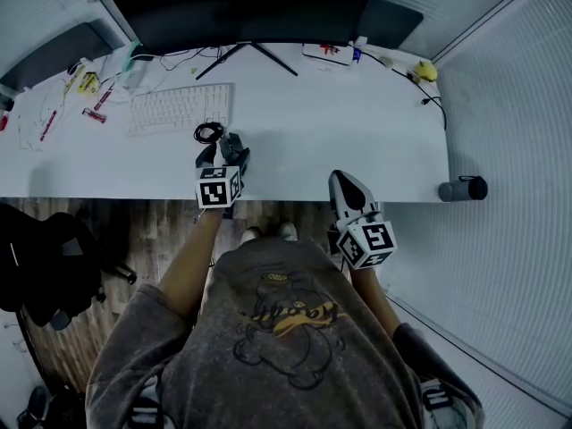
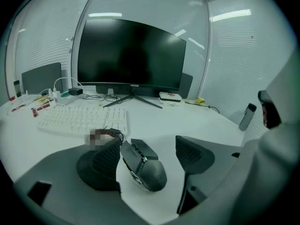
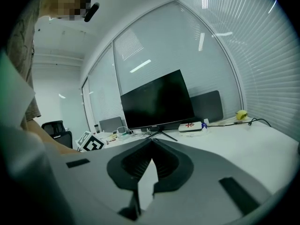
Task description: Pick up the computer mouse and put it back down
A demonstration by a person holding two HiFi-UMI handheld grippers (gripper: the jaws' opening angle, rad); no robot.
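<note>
Wide free lane across the tabletop (image 1: 304,132) right of the mouse (image 2: 143,165), running out to the dark flask (image 1: 463,189) at the right edge. Left is tighter: coiled cable (image 1: 208,133) just beyond the mouse, keyboard (image 1: 179,107) right behind it. At the back, the monitor stand (image 1: 248,56) spreads its legs across the way. Up front the left tool (image 2: 147,144) straddles the mouse, jaws apart, slack on its right-hand side.

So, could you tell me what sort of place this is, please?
Most likely an office workstation: a wide monitor, a white keyboard and a computer mouse on a white desk.
</note>
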